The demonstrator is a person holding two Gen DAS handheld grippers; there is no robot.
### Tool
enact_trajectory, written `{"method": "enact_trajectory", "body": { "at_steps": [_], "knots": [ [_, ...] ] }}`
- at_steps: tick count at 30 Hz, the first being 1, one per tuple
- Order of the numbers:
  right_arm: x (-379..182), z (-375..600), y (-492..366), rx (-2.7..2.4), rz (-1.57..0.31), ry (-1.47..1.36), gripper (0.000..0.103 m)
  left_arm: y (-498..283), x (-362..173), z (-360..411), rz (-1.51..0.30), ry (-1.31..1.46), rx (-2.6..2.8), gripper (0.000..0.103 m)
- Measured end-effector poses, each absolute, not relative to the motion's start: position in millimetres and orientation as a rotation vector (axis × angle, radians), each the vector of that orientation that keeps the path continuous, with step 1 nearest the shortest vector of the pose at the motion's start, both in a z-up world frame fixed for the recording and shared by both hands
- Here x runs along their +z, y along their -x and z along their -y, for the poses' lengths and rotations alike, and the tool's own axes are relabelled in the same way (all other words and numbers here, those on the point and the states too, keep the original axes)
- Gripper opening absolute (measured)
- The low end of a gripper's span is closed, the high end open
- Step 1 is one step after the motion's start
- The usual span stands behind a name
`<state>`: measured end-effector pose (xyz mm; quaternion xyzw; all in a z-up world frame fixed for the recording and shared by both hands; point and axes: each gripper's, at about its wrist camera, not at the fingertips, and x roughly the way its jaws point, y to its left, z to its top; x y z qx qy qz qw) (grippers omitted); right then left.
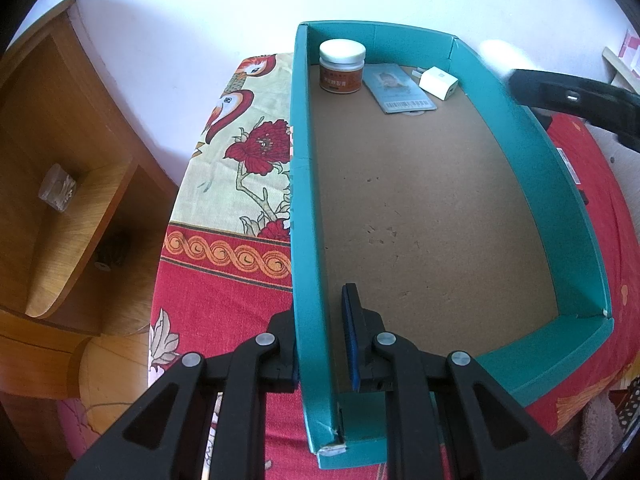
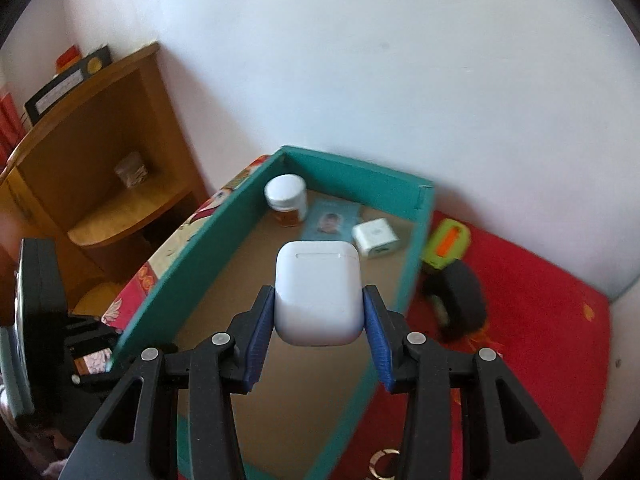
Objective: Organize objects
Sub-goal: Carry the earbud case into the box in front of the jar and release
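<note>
Three items lie at the far end of the teal box (image 1: 568, 200): a white-lidded jar (image 1: 342, 65) in the corner, a card (image 1: 404, 89) beside it, and a white charger (image 1: 439, 82) next to the card. Left tool (image 1: 320, 340): jaws narrow, clamped on the box's near left wall, one finger inside, one outside. Right tool (image 2: 319, 312): blue pads pressed on both sides of a white earbud case (image 2: 318, 290), held above the box's cardboard floor. Outside the box's right wall, a green-and-black object (image 2: 452, 272) lies on the red patterned cloth (image 2: 540, 320). A wooden shelf (image 2: 112, 184) stands at left.
</note>
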<state>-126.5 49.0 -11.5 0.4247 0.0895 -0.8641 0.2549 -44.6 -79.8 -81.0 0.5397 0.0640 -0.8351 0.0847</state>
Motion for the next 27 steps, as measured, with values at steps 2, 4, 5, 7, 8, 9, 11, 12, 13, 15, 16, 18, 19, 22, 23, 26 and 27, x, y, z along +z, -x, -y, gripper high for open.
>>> {"method": "enact_trajectory", "body": {
  "at_steps": [2,4,5,7,8,9,11,12,13,15,16,18,19,22,23,26,27],
  "knots": [
    [-16.6,-37.7,131.7,-2.314,-0.245,-1.172,0.044,44.7,-81.0,79.8,-0.189,-1.611,-2.492,0.014],
    [-22.2,-27.7,137.2,-2.282,-0.242,-1.196,0.044,44.8,-80.8,79.5,-0.187,-1.610,-2.493,0.014],
    [-25.1,-22.2,140.5,-2.264,-0.241,-1.212,0.044,44.2,-80.5,79.4,-0.187,-1.609,-2.493,0.014],
    [-31.3,-12.2,146.1,-2.239,-0.244,-1.238,0.044,43.8,-80.3,79.2,-0.188,-1.609,-2.494,0.014],
    [-34.7,-7.0,148.8,-2.228,-0.252,-1.248,0.044,44.0,-80.3,79.1,-0.188,-1.609,-2.494,0.014],
    [-38.2,-1.9,151.4,-2.217,-0.259,-1.258,0.044,44.2,-80.4,79.0,-0.189,-1.608,-2.493,0.014],
    [-44.9,6.8,155.6,-2.197,-0.272,-1.275,0.044,44.3,-80.2,78.3,-0.191,-1.608,-2.493,0.014],
    [-47.7,10.7,157.3,-2.189,-0.279,-1.282,0.044,44.2,-80.2,78.3,-0.191,-1.608,-2.493,0.014],
    [-50.7,14.0,159.3,-2.182,-0.285,-1.288,0.044,44.5,-80.2,77.9,-0.190,-1.608,-2.494,0.014],
    [-55.7,20.8,162.8,-2.169,-0.293,-1.294,0.044,44.3,-80.2,78.4,-0.191,-1.608,-2.493,0.014],
    [-58.1,23.6,164.7,-2.164,-0.295,-1.298,0.044,44.7,-80.2,78.1,-0.191,-1.608,-2.493,0.014],
    [-62.3,27.2,168.6,-2.160,-0.299,-1.313,0.044,44.2,-80.2,78.4,-0.191,-1.608,-2.493,0.014],
    [-65.2,28.9,171.0,-2.155,-0.299,-1.323,0.044,44.6,-80.2,78.1,-0.191,-1.608,-2.492,0.014],
    [-71.8,32.2,176.3,-2.154,-0.308,-1.343,0.044,42.8,-80.0,79.0,-0.191,-1.608,-2.492,0.014],
    [-74.4,32.8,177.5,-2.154,-0.313,-1.348,0.044,42.9,-80.0,79.0,-0.192,-1.608,-2.493,0.014],
    [-78.4,34.3,178.7,-2.148,-0.314,-1.357,0.044,43.0,-80.0,78.9,-0.190,-1.607,-2.492,0.014],
    [-77.9,35.7,178.7,-2.148,-0.316,-1.358,0.044,43.2,-79.9,78.6,-0.189,-1.607,-2.492,0.014]
  ]
}}
